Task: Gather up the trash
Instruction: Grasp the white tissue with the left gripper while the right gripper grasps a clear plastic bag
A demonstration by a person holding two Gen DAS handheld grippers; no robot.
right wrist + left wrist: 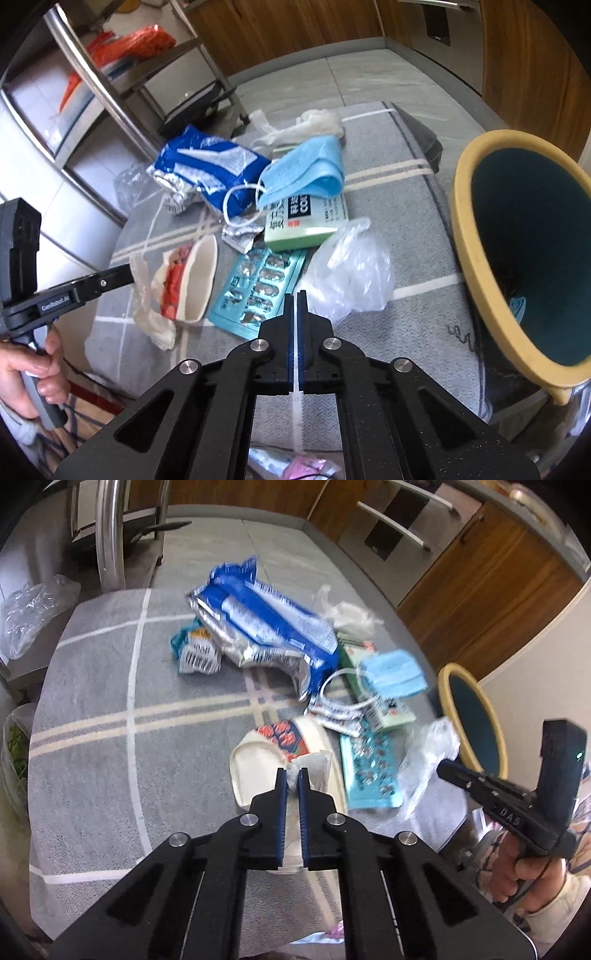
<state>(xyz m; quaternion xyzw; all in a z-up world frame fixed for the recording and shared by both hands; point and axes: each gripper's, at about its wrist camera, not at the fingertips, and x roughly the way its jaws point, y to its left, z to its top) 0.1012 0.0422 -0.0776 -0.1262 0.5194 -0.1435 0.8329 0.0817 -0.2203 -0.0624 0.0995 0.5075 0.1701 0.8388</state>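
Note:
Trash lies scattered on a grey striped cloth [92,709]. My left gripper [292,773] is shut on a crumpled white tissue [317,770] that sits against a tipped paper cup [284,738] with a red pattern. In the right wrist view the same left gripper [127,273] pinches the tissue [147,310] beside the cup [197,280]. My right gripper [296,295] is shut on an edge of a clear plastic bag [347,273], a thin white strip showing between its pads. The yellow-rimmed teal bin [476,236] stands close on the right.
Behind the cup lie a blue snack bag [207,166], a blue face mask [306,173], a green medicine box [306,221] and a teal blister pack [255,288]. A metal rack [122,81] and wooden cabinets [491,587] stand around the cloth.

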